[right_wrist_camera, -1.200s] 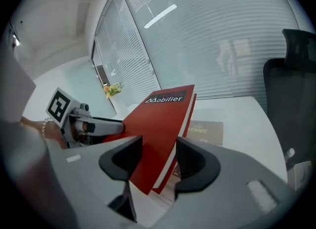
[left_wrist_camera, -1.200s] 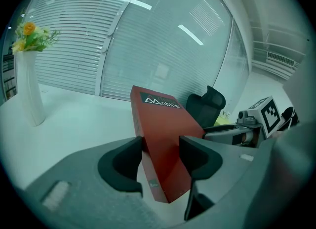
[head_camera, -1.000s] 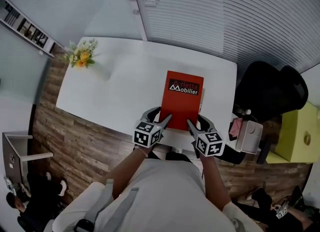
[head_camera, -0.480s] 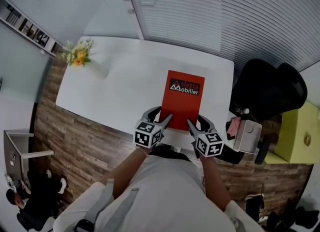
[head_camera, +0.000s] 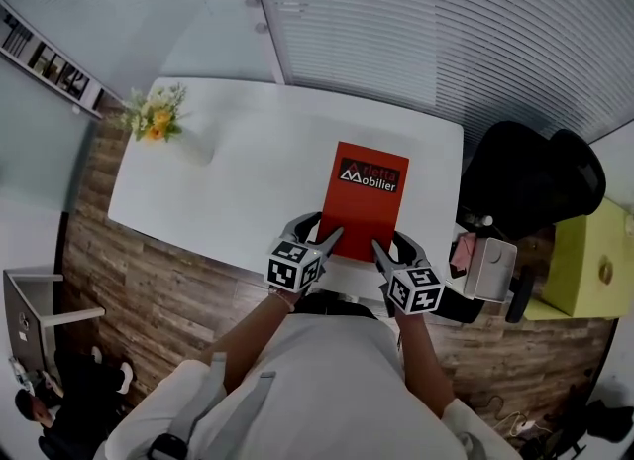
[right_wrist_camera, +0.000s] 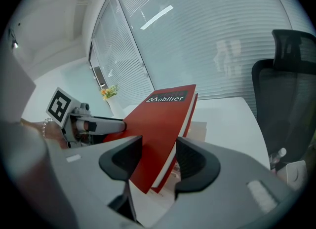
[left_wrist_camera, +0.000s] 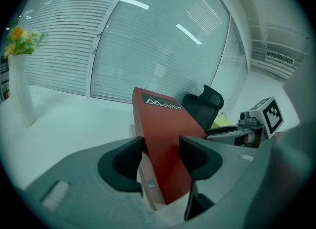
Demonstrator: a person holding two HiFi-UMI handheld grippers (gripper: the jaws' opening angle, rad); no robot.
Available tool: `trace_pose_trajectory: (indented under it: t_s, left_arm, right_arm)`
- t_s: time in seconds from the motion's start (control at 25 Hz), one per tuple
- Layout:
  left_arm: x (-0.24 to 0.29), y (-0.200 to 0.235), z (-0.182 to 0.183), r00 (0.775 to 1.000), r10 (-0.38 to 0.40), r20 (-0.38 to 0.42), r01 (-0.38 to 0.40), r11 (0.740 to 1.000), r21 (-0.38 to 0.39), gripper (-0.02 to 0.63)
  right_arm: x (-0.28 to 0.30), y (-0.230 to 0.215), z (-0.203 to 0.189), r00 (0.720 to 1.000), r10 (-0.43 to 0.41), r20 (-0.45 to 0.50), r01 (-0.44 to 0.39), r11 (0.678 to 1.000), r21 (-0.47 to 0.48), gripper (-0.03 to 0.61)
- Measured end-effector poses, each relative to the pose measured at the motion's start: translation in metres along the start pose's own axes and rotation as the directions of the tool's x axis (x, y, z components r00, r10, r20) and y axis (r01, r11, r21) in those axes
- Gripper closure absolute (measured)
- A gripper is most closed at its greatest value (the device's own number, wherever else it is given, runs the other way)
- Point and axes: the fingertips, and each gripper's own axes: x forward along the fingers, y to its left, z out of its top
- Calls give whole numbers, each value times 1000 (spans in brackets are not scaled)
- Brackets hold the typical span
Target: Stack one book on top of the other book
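Lying flat toward the near right part of the white table (head_camera: 228,171), the red book (head_camera: 364,200) rests cover up on a paler book (left_wrist_camera: 144,176) that peeks out under its near-left corner – the stack is made. Left tongs (left_wrist_camera: 161,149) stand spread wide, straddling that near-left corner, one jaw outside the left edge and the other over the cover; they clamp nothing. Right tongs (right_wrist_camera: 159,149) mirror this at the near-right corner – jaws wide apart, the page edge just beside the right jaw, no firm hold. Far left on the table stands a white vase of yellow flowers (head_camera: 154,121), well apart from the books. A black chair (head_camera: 525,185) sits off the table's right end
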Motion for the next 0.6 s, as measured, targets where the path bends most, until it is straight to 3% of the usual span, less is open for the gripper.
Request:
trace_pose_trajectory:
  t_s: [0.6]
  left_arm:
    - [30,3,-24,998,-35,-58,33,999,-38,370]
  right_arm:
    - [11,-23,-20,997,-42,-61,42,999,5,364]
